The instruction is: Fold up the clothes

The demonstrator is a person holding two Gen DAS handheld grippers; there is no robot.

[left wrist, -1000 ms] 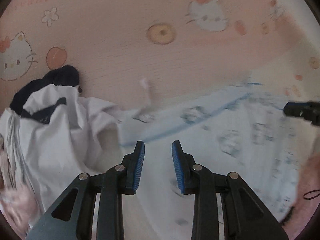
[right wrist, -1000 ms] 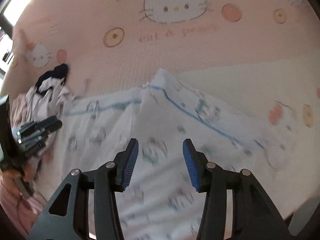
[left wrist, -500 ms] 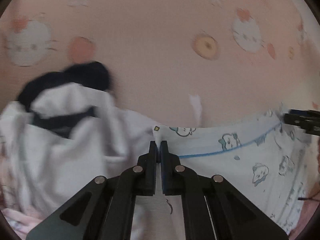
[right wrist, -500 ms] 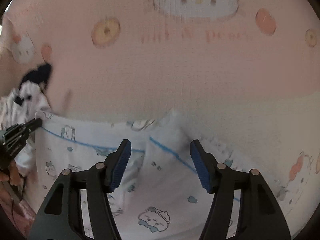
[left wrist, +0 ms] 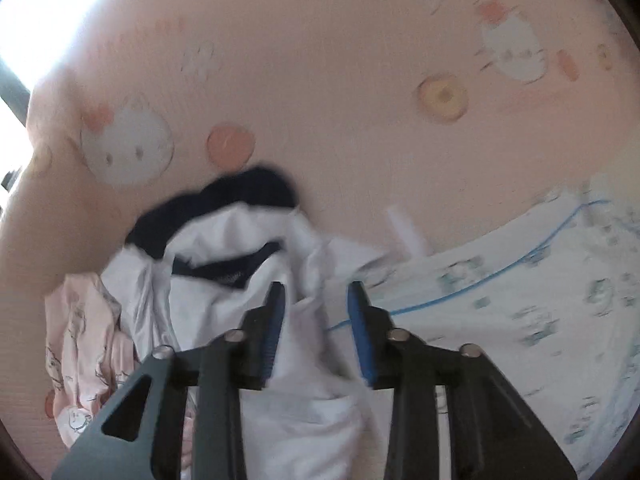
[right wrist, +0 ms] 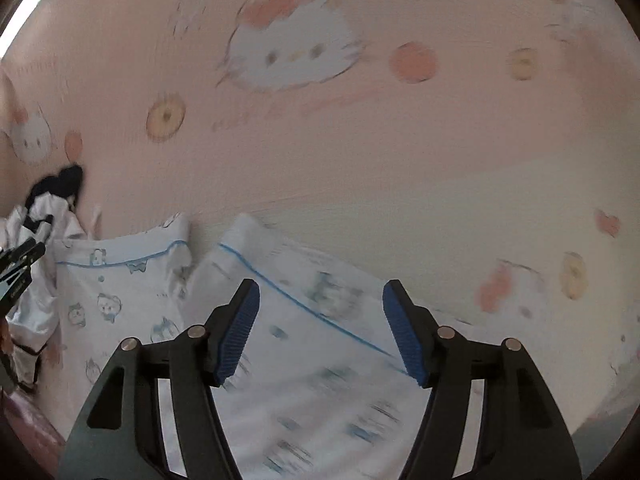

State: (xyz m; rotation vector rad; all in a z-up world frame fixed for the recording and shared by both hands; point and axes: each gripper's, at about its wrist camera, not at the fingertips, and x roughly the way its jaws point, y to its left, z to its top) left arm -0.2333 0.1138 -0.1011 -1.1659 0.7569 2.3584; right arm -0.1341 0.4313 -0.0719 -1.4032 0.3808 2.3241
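Note:
A white garment with blue piping and small cartoon prints (right wrist: 132, 300) lies spread on the pink cat-print sheet (right wrist: 360, 152); it also shows at the right of the left wrist view (left wrist: 540, 300). My left gripper (left wrist: 316, 328) is open and empty, over the edge of a white garment with dark trim (left wrist: 248, 280). My right gripper (right wrist: 320, 332) is open wide and empty above the printed garment's right half. The left gripper's fingers (right wrist: 18, 264) show at the left edge of the right wrist view.
A heap of clothes lies at the left: the white garment with dark trim, a dark navy piece (left wrist: 224, 204) behind it, and a pink printed garment (left wrist: 84, 344) at the near left. A bright window edge (left wrist: 48, 12) shows at the top left.
My left gripper was shut on the printed garment's corner half a second ago; it has opened, let go and shifted left toward the clothes heap. My right gripper has stayed open and pulled back a little.

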